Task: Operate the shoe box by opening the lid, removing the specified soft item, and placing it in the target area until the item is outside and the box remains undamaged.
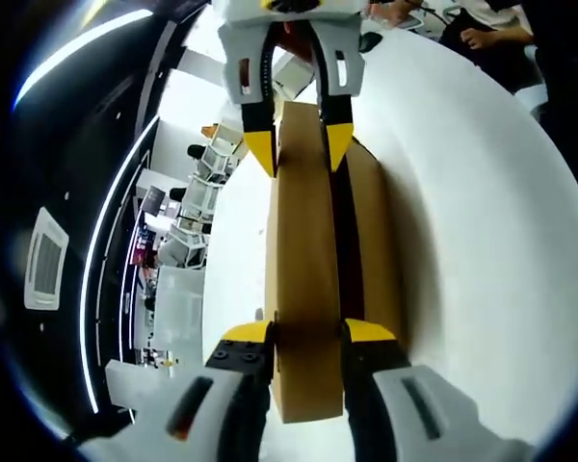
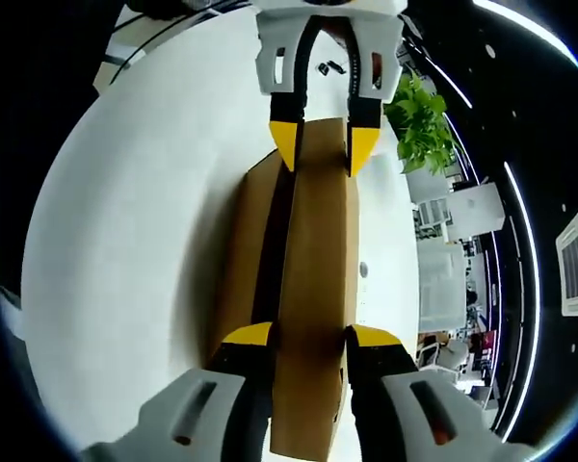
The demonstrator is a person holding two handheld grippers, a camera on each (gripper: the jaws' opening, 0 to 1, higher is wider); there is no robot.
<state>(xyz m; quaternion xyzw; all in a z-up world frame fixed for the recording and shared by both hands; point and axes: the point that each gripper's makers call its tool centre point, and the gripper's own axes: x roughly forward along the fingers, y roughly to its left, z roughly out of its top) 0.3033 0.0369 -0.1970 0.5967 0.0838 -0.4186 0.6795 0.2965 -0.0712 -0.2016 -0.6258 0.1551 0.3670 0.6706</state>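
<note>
Shoe box [image 1: 308,279] on table [image 1: 482,212], claw at each end

White round table [image 1: 482,212], potted green plant [image 2: 422,123], ceiling light strips [image 1: 96,250], square ceiling vent [image 2: 575,262]

white table [image 2: 125,212] | green plant [image 2: 422,125] | stacked white chairs [image 1: 204,188]

Left gripper view: camera close behind the left gripper [image 1: 306,339], looking along the length of the cardboard box [image 1: 313,279] toward the right gripper [image 1: 297,144] at the box's far end. Right gripper view: camera close behind the right gripper [image 2: 306,339], facing back along the same box [image 2: 308,289] toward the left gripper [image 2: 323,144]. Both views share the box and the white counter [image 2: 125,241] beside it, seen from opposite ends.
</note>
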